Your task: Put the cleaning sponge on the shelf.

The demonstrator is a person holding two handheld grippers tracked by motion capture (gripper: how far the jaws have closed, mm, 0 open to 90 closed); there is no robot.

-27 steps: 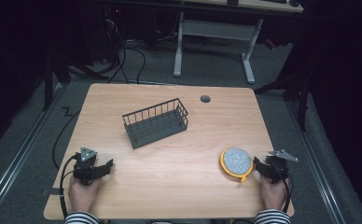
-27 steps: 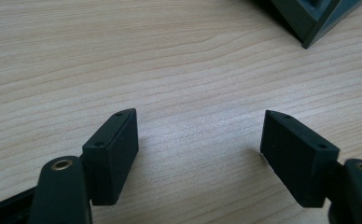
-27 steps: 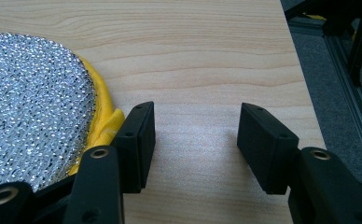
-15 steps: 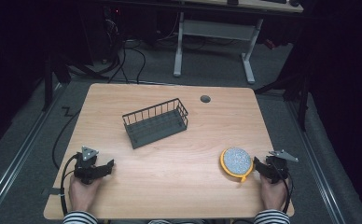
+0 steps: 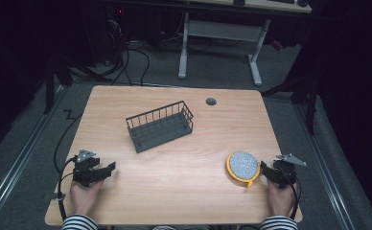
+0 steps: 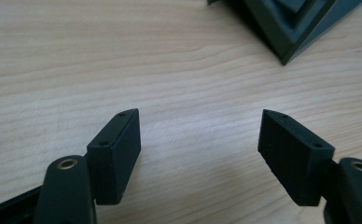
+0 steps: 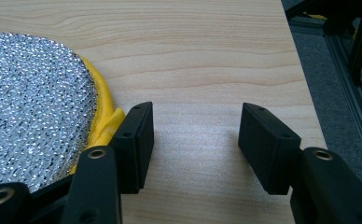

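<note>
Table [image 5: 184, 158] bears one basket [image 5: 160, 125], one scourer [image 5: 242, 166].

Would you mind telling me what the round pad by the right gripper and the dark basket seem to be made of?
The round pad looks like a scouring pad: a glittering silvery mesh face, probably metallic thread, with a soft yellow fabric or foam rim. The basket looks like thin metal wire with a matte dark coating, judging by its slim upright bars; plastic cannot be ruled out.

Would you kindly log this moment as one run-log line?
left gripper: open, empty, on table | right gripper: open, empty, beside scrub pad | wire basket: empty, mid-table
</note>
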